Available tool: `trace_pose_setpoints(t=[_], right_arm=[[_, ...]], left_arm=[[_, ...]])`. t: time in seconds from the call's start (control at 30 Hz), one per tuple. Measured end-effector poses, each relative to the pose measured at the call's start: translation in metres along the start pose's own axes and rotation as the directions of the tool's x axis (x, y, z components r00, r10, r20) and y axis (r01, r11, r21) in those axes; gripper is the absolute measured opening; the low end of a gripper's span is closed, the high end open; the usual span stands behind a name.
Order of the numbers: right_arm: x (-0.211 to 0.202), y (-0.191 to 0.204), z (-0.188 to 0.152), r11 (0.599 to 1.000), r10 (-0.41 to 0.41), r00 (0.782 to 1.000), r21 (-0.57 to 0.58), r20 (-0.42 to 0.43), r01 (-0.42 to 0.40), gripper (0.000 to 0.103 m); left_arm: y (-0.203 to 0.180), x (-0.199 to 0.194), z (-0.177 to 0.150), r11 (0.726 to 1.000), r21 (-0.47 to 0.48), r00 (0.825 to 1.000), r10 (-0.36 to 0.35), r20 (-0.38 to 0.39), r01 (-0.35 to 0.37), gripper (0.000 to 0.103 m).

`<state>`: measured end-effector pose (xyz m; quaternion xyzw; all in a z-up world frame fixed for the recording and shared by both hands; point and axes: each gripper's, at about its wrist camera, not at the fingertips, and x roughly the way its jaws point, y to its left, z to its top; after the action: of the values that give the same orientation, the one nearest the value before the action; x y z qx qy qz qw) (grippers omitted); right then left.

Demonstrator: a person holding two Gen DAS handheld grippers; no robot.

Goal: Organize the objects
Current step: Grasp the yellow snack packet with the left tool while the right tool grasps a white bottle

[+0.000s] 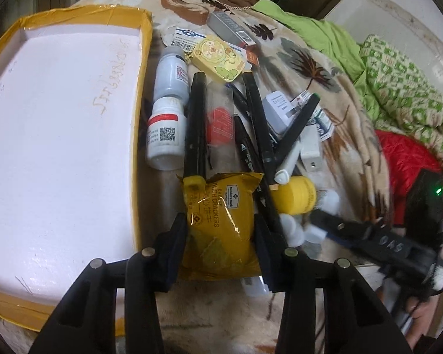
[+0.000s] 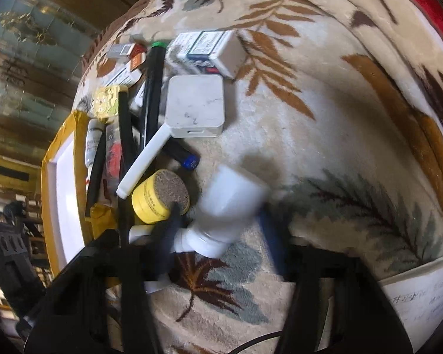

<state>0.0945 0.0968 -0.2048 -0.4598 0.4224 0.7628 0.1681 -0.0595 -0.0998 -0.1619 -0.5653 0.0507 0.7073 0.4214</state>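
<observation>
Basically mid-sort: left tool spread wide around the cracker packet, not pinching yet. Right tool blurry over a white bottle, grip unclear. Needed next: squeeze, then swing toward the foam box at 9 o'clock.

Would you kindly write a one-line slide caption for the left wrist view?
Left gripper straddles a yellow cracker packet beside the empty white foam tray.

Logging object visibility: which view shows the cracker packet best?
The left wrist view: the yellow cracker packet lies between the left claw's fingers, its label readable. The right wrist view catches only a yellow corner of it beside the foam box.
</observation>
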Motion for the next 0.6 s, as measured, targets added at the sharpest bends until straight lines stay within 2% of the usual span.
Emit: trace_pose_setpoints(t=[0.17, 0.3, 0.5, 0.6], right_arm=[[-0.002, 0.013, -0.010, 0.999, -0.018, 1.000, -0.045, 0.002, 0.018, 0.037], [-0.015, 0.024, -0.009, 0.997, 0.012, 0.999, -0.070, 0.045, -0.009, 0.036], [-0.037, 0.053, -0.009, 0.987, 0.079, 0.992, -0.148, 0.096, -0.064, 0.036], [-0.043, 0.067, -0.014, 0.980, 0.103, 0.989, -0.179, 0.103, -0.083, 0.036]], left_arm=[[0.002, -0.004, 0.001, 1.000, -0.011, 1.000, -0.022, -0.005, 0.022, 0.043], [0.007, -0.012, 0.001, 0.996, -0.031, 0.997, -0.080, -0.005, 0.080, 0.044], [0.013, -0.033, -0.005, 0.994, -0.030, 0.994, -0.102, 0.036, 0.103, 0.044], [0.018, -0.042, -0.007, 0.986, -0.053, 0.987, -0.154, 0.053, 0.157, 0.044]])
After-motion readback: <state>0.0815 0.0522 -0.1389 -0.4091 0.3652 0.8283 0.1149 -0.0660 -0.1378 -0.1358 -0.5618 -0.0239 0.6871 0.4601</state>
